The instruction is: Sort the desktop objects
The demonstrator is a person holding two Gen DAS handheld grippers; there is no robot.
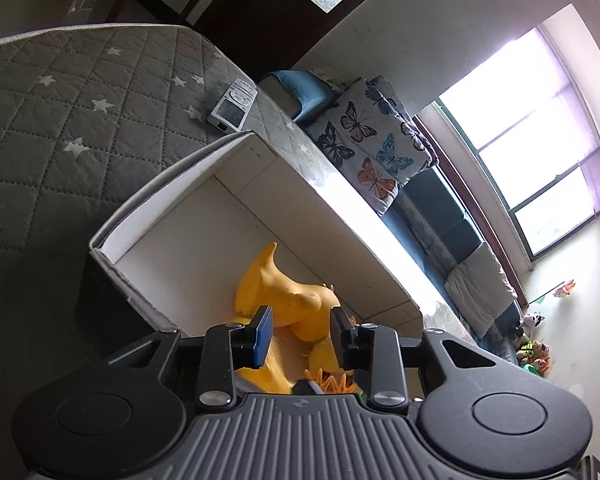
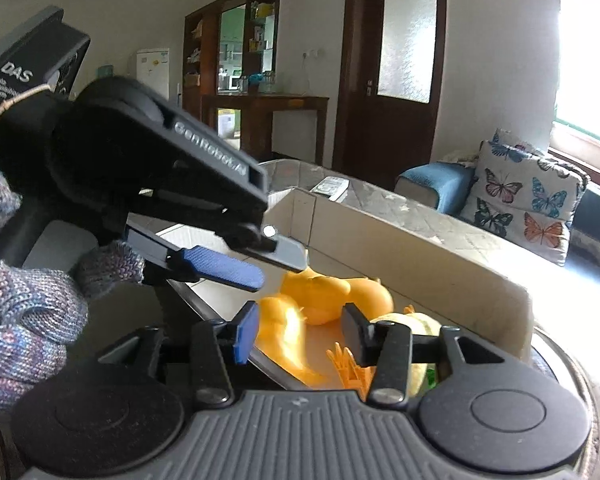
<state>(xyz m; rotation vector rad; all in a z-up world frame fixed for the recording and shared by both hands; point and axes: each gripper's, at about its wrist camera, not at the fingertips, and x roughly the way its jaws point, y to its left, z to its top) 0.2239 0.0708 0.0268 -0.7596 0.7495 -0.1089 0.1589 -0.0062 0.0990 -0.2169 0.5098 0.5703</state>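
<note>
Inside a white open-topped cardboard box (image 1: 236,208) lies a glossy yellow-orange plastic toy animal (image 1: 288,296), its pointed part aimed toward the box's far wall. The box sits on a grey quilted mattress with white stars (image 1: 48,108), with a small white and grey handheld device (image 1: 233,106) lying on the quilt just past the box's far corner.

From the left wrist view, the left gripper (image 1: 300,330) hangs over the near end of the box with its jaws spread. One blue pad and one dark pad stand to either side of the toy's rounded body; whether either pad touches the toy cannot be told. A spiky orange plastic piece (image 1: 332,382) shows just below, near the gripper body.

From the right wrist view, the right gripper (image 2: 298,334) also points down into the box, its jaws parted with the yellow-orange toy (image 2: 320,300) lying beyond and between them, not pinched. The left gripper (image 2: 260,270) reaches in from the upper left, carried by a hand in a grey-purple knitted glove (image 2: 24,312). A pale yellow-green rounded object (image 2: 420,324) sits behind the right finger.

Beyond the mattress stands a blue sofa (image 2: 436,184) with a butterfly-print cushion (image 2: 520,200), and a dark wooden door with frosted glass (image 2: 408,44).
</note>
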